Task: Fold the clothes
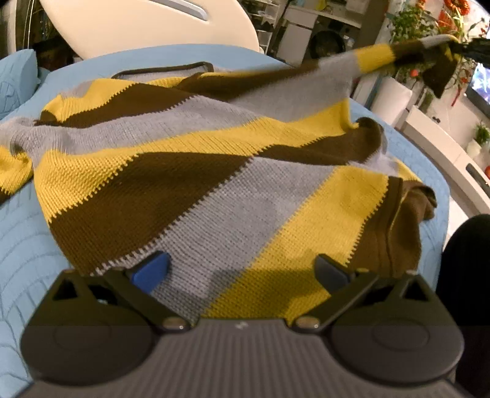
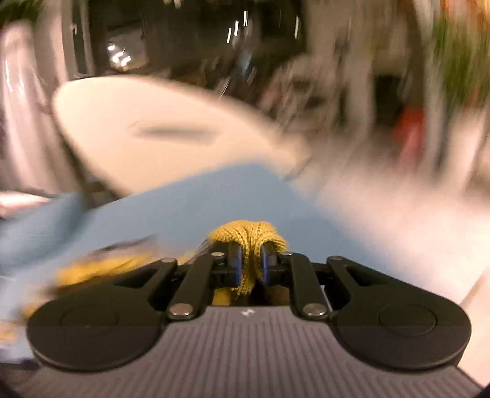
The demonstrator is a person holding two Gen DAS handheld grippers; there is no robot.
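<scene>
A knitted sweater in yellow, brown and grey stripes lies spread over a blue bedspread. My left gripper hovers open over the sweater's near hem, with nothing between its fingers. One sleeve is stretched up and out to the far right, where the dark right gripper holds its end. In the right wrist view, my right gripper is shut on a bunched fold of yellow knit. That view is heavily blurred.
A white curved headboard stands behind the bed, and a blue pillow lies at the far left. Plants and white furniture line the right side. A dark shape fills the lower right edge.
</scene>
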